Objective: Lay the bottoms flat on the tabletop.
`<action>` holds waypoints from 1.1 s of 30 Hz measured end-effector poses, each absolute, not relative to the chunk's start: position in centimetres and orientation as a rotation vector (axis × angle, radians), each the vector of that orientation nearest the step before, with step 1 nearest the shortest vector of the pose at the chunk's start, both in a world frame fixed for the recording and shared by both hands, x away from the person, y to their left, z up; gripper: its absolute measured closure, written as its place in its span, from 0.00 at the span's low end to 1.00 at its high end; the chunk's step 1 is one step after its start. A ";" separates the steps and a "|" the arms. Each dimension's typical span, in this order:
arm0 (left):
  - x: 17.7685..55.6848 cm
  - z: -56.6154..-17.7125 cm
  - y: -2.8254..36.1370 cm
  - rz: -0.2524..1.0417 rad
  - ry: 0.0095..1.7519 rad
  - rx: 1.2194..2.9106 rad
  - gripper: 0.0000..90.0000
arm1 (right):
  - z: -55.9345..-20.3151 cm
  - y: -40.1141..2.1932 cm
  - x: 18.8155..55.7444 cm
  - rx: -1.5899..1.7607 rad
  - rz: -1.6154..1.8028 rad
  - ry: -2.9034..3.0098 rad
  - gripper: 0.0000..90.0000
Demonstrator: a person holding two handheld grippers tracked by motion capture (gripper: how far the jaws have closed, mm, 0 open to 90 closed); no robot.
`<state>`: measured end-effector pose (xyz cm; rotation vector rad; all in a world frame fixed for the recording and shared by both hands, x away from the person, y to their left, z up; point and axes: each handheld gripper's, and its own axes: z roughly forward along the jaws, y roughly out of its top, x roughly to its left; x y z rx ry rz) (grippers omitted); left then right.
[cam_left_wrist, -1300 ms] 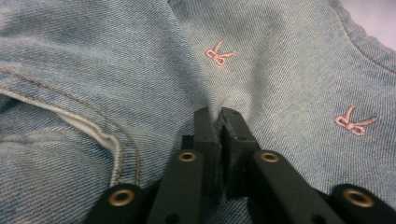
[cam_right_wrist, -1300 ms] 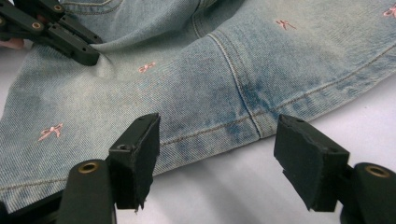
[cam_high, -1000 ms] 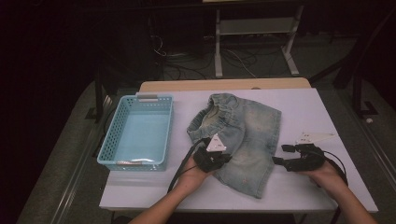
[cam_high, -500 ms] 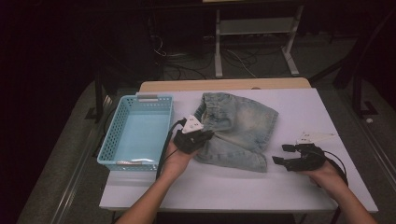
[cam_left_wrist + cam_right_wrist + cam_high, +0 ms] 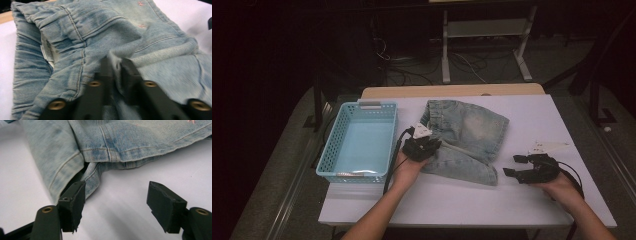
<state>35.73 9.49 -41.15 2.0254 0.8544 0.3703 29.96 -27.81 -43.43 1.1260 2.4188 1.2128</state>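
Denim shorts (image 5: 467,137) folded on white table (image 5: 472,205), just right of blue basket (image 5: 362,145). Left gripper (image 5: 115,65) at shorts' left edge: jaws narrow, just been easing apart, a ridge of denim between the pads, which touch it. Right gripper (image 5: 116,202) on table near shorts' hem: jaws spread wide, nothing between; one pad just beside hem corner.
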 end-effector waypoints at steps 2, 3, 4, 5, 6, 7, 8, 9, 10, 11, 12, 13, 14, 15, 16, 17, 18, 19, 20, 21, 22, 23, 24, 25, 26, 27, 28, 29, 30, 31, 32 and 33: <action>35.4 -40.9 9.5 0.358 0.838 2.015 0.71 | -43.4 -27.8 29.9 1.125 1.213 2.421 0.34; 35.2 -40.7 9.5 0.347 0.830 2.015 0.63 | -43.4 -27.8 29.9 1.124 1.213 2.421 0.34; 34.9 -40.6 9.5 0.344 0.815 2.015 0.57 | -43.4 -27.8 29.9 1.125 1.213 2.421 0.34; 34.6 -40.4 9.6 0.343 0.795 2.017 0.53 | -43.4 -27.8 29.9 1.126 1.213 2.421 0.34; 34.2 -40.3 9.5 0.342 0.787 2.015 0.46 | -43.4 -27.8 29.9 1.127 1.213 2.421 0.34; 33.9 -40.1 9.5 0.345 0.776 2.016 0.42 | -43.4 -27.8 29.9 1.128 1.212 2.421 0.34; 33.6 -40.0 9.5 0.335 0.763 2.015 0.38 | -43.4 -27.8 30.0 1.128 1.211 2.422 0.34; 33.3 -39.8 9.5 0.323 0.751 2.014 0.35 | -43.5 -27.8 30.0 1.127 1.211 2.423 0.34; 32.9 -39.7 9.4 0.316 0.741 2.018 0.31 | -43.5 -27.8 30.0 1.128 1.210 2.423 0.34; 32.5 -39.6 9.4 0.305 0.730 2.019 0.28 | -43.5 -27.8 30.0 1.128 1.210 2.423 0.34; 32.1 -39.5 9.3 0.296 0.719 2.024 0.26 | -43.5 -27.8 30.0 1.130 1.210 2.423 0.34; 31.8 -39.5 9.2 0.285 0.710 2.031 0.22 | -43.4 -27.9 29.9 1.132 1.209 2.422 0.34; 31.4 -39.4 9.1 0.268 0.699 2.039 0.20 | -43.4 -27.9 30.0 1.135 1.210 2.420 0.34; 31.1 -39.4 9.0 0.262 0.688 2.041 0.19 | -43.5 -28.0 30.0 1.137 1.211 2.418 0.34; 30.7 -39.4 9.0 0.257 0.679 2.043 0.17 | -43.5 -28.0 30.0 1.138 1.212 2.417 0.34; 30.4 -39.5 9.0 0.248 0.672 2.046 0.16 | -43.5 -28.0 30.0 1.140 1.211 2.417 0.34; 30.1 -39.6 9.0 0.248 0.669 2.050 0.15 | -43.5 -28.1 30.0 1.139 1.211 2.417 0.34; 29.8 -39.7 9.1 0.241 0.665 2.056 0.14 | -43.5 -28.1 30.0 1.140 1.211 2.417 0.34; 29.6 -39.8 9.2 0.232 0.662 2.058 0.14 | -43.5 -28.1 30.0 1.140 1.211 2.417 0.34; 29.3 -39.9 9.3 0.230 0.660 2.062 0.12 | -43.5 -28.1 30.0 1.141 1.211 2.417 0.34; 29.0 -40.1 9.4 0.230 0.661 2.067 0.10 | -43.5 -28.1 30.0 1.141 1.211 2.417 0.34; 28.8 -40.3 9.5 0.234 0.658 2.077 0.09 | -43.5 -28.1 30.0 1.142 1.210 2.417 0.34; 28.6 -40.5 9.7 0.239 0.661 2.080 0.08 | -43.5 -28.1 30.0 1.143 1.210 2.418 0.34; 28.4 -40.8 9.8 0.237 0.661 2.084 0.06 | -43.5 -28.1 30.0 1.145 1.208 2.419 0.34; 28.2 -41.0 10.0 0.229 0.661 2.089 0.05 | -43.6 -28.1 30.0 1.146 1.207 2.419 0.34; 28.0 -41.3 10.2 0.225 0.663 2.092 0.05 | -43.6 -28.1 30.1 1.147 1.206 2.419 0.34; 27.8 -41.5 10.3 0.225 0.667 2.094 0.03 | -43.6 -28.0 30.1 1.149 1.203 2.419 0.34; 27.7 -41.8 10.5 0.218 0.674 2.100 0.02 | -43.6 -28.0 30.1 1.148 1.200 2.420 0.34; 27.6 -42.0 10.7 0.217 0.681 2.102 0.02 | -43.6 -28.0 30.1 1.147 1.198 2.419 0.34; 27.5 -42.1 10.9 0.220 0.681 2.103 0.01 | -43.6 -28.0 30.1 1.150 1.196 2.418 0.34; 27.4 -42.2 11.0 0.221 0.680 2.104 0.00 | -43.6 -28.0 30.1 1.153 1.194 2.417 0.34; 27.3 -42.4 11.2 0.215 0.688 2.102 0.00 | -43.6 -28.0 30.2 1.157 1.191 2.415 0.34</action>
